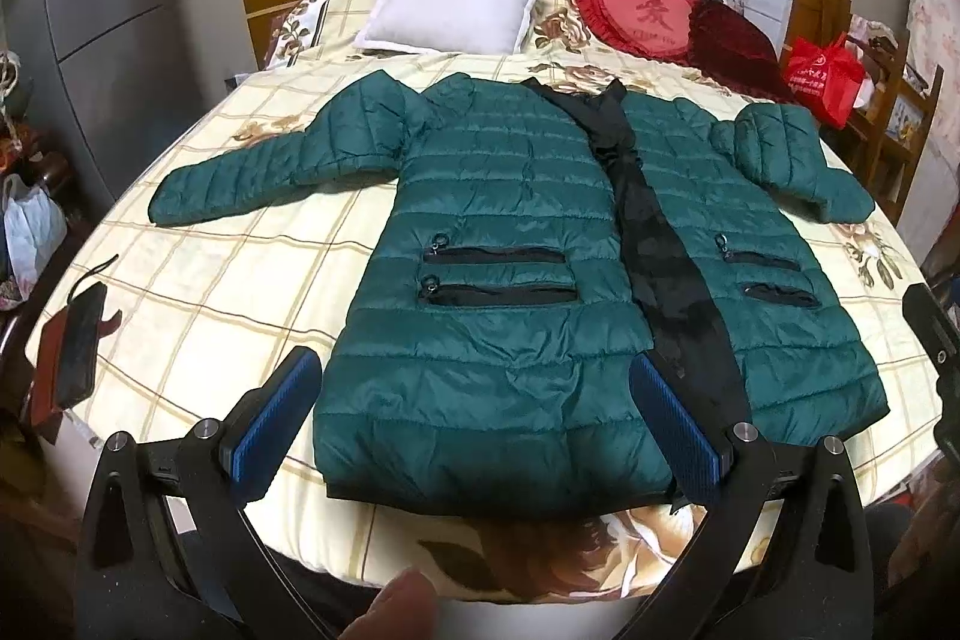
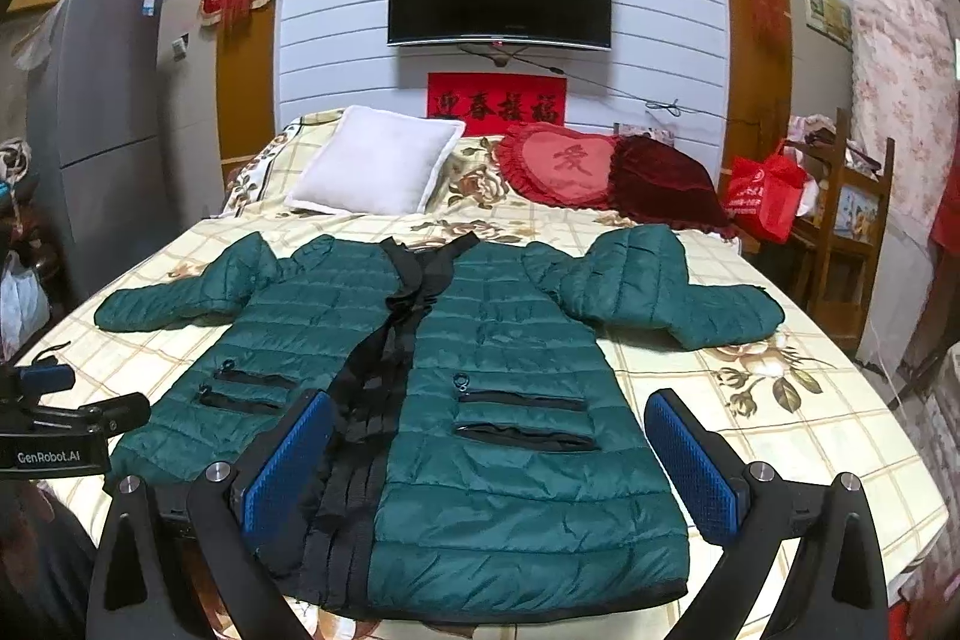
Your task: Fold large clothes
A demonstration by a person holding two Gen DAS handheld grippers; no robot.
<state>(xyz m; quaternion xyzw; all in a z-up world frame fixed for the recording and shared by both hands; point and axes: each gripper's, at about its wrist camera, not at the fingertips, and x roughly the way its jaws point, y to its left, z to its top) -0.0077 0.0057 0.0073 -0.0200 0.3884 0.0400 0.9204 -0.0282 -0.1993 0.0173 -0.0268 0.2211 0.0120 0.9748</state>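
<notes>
"GenRobot.AI" stands on the left hand-held gripper (image 2: pixel 57 388).

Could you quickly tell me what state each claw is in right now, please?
Left claw: open, holding nothing, poised over the hem of the green jacket.
Right claw: open, holding nothing, poised over the same hem.

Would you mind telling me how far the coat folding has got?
Done: the green puffer coat lies spread front-up on the bed, sleeves out. In hand: nothing; the left tongs and right tongs hover open above its hem. Left: every fold.
</notes>
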